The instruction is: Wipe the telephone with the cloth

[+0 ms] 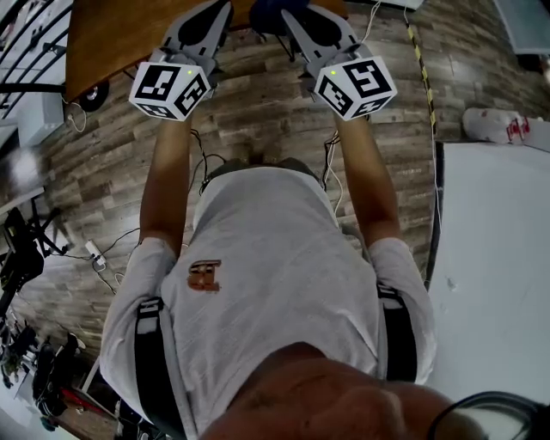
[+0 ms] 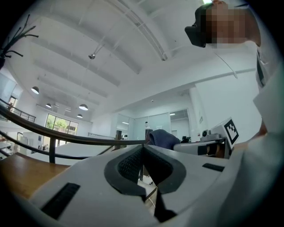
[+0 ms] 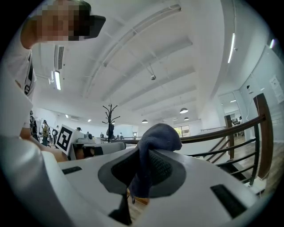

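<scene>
No telephone shows in any view. A dark blue cloth [image 3: 153, 144] hangs bunched between the pads of my right gripper [image 3: 142, 153], which is shut on it. In the head view the cloth [image 1: 273, 12] sits at the top edge, at the tip of the right gripper [image 1: 296, 19]. My left gripper [image 2: 143, 150] is shut, its pads meeting at the tips with nothing between them. It is held beside the right one in the head view, left gripper [image 1: 219, 15]. The left gripper view also catches the cloth [image 2: 163, 138] just to its right.
A wooden tabletop [image 1: 120, 30] lies ahead at the upper left, and both grippers point toward its edge. A white surface [image 1: 498, 258] fills the right side. Cables [image 1: 202, 163] run over the plank floor. A dark railing [image 3: 248, 128] stands to the right.
</scene>
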Motion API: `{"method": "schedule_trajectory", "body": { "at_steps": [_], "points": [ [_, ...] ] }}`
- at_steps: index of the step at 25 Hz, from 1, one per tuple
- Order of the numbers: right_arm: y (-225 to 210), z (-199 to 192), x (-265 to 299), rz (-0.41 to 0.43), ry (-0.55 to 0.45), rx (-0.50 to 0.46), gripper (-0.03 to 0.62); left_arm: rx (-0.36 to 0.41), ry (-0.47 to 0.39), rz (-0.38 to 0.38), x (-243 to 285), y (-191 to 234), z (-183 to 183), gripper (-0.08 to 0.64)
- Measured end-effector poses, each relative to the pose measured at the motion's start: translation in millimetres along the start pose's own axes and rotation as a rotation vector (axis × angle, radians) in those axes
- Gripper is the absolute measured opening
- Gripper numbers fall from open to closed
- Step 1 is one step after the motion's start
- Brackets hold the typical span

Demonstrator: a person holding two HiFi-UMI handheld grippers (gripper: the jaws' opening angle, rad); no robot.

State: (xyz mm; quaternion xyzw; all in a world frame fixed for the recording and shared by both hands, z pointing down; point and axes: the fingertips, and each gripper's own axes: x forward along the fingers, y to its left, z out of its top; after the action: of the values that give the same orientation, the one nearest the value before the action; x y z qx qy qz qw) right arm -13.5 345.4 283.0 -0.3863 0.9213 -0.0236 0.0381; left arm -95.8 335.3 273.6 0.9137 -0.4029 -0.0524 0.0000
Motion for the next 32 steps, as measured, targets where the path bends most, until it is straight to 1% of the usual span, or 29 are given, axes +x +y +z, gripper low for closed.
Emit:
{"method": "schedule_trajectory", "body": {
  "at_steps": [9,19,25,32],
  "points": [
    [-41,0,-16,0.022,-0.002,-0.019,0.072,0.028,-0.007,0.025,36,-14,-4,0.020],
    [-78,-4,14,0.026,0.008,-0.028,0.072,0.028,-0.015,0.037,73,18,-8,0.020],
    [-117,-10,56,0.012,0.024,-0.030,0.072,0.017,-0.019,0.030,114,62,-17,0.020],
    [-164,-7,129,0.003,0.038,-0.038,0.072,0.013,-0.031,0.032,166,138,-12,0.020]
  ]
}}
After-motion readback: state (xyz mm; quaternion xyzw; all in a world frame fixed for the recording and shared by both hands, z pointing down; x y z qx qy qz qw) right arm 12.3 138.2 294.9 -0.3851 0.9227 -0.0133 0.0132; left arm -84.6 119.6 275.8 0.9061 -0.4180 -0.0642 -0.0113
